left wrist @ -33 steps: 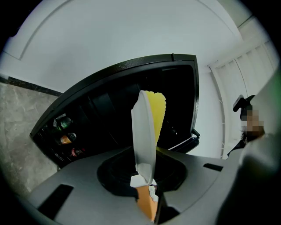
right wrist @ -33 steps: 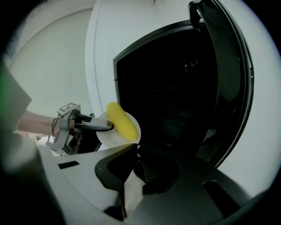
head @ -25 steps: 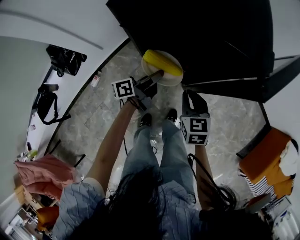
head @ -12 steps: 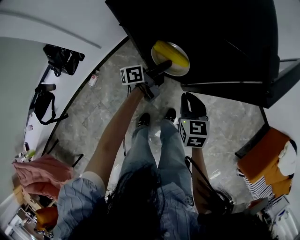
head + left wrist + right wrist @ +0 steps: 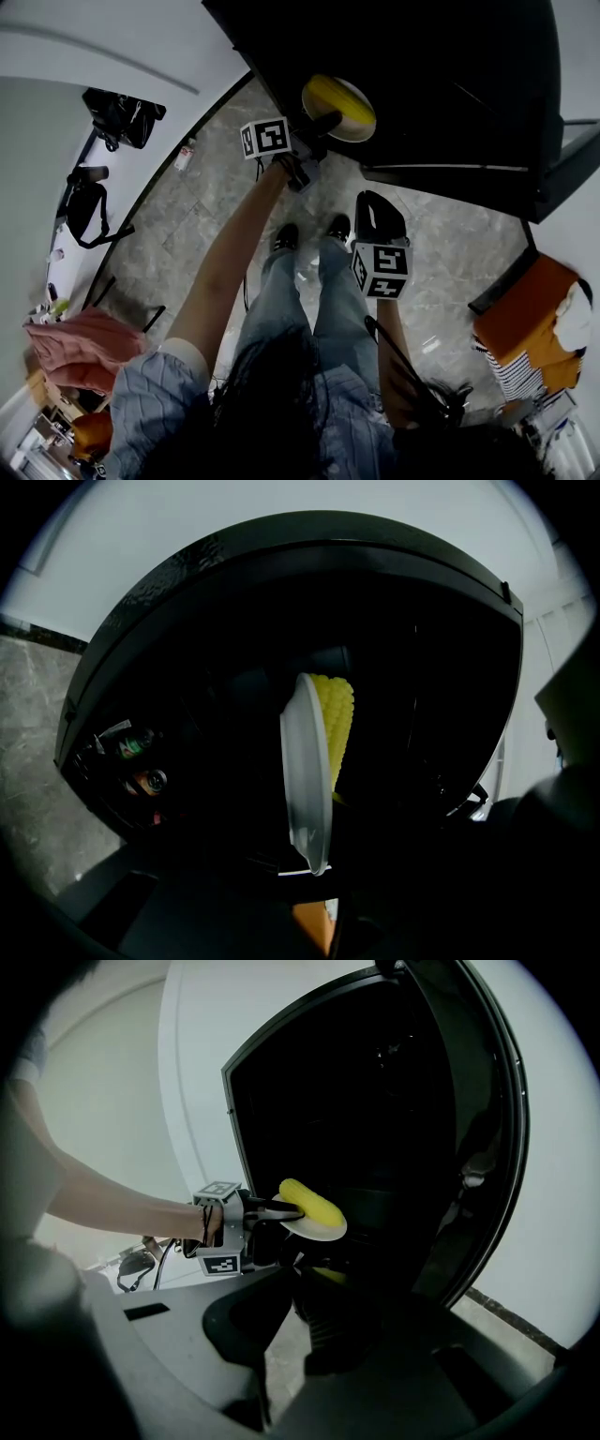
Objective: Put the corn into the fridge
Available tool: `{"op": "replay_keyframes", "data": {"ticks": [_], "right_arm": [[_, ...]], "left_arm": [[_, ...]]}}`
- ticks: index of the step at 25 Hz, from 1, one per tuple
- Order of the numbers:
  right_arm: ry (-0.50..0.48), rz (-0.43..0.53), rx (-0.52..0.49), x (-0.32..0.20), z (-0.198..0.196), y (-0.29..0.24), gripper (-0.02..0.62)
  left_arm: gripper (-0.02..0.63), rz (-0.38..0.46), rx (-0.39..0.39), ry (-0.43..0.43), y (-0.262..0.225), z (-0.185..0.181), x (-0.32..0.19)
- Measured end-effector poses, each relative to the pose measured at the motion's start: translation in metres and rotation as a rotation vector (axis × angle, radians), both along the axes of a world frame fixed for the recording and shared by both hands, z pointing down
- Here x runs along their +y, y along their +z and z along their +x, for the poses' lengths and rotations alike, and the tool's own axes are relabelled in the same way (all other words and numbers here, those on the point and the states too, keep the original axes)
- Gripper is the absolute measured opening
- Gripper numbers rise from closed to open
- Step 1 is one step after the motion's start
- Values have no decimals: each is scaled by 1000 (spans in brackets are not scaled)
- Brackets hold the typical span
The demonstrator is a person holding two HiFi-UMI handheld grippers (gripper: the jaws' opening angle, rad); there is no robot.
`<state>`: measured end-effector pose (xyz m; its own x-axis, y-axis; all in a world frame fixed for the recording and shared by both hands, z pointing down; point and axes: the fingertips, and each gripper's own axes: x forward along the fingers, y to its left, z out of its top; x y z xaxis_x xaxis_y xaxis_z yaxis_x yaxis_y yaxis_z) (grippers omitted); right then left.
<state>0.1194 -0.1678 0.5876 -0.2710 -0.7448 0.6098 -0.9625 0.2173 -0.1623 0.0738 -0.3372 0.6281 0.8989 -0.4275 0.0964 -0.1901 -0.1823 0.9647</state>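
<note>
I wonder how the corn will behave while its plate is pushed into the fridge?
The corn is a round cob lying loose on the shallow plate, so it may roll if tilted. The left gripper pinches just one edge, so the plate could sag or tip.

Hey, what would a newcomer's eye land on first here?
The bright yellow corn cob on a round white plate, pinched at its rim by the left claw, at the mouth of the dark open fridge. Nearer the person, the right claw hangs empty over grey marble floor.
</note>
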Motion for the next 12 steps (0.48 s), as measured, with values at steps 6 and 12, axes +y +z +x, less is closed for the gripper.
{"op": "replay_keyframes", "data": {"ticks": [6,12], "right_arm": [[-7,-15,-2,3,-1,3,37],[17,-30,-2,3,7,8,37]], "left_arm": [[61,-48,2,-44,7,6,-4],[61,-158,74,-151,15,5,-13]]}}
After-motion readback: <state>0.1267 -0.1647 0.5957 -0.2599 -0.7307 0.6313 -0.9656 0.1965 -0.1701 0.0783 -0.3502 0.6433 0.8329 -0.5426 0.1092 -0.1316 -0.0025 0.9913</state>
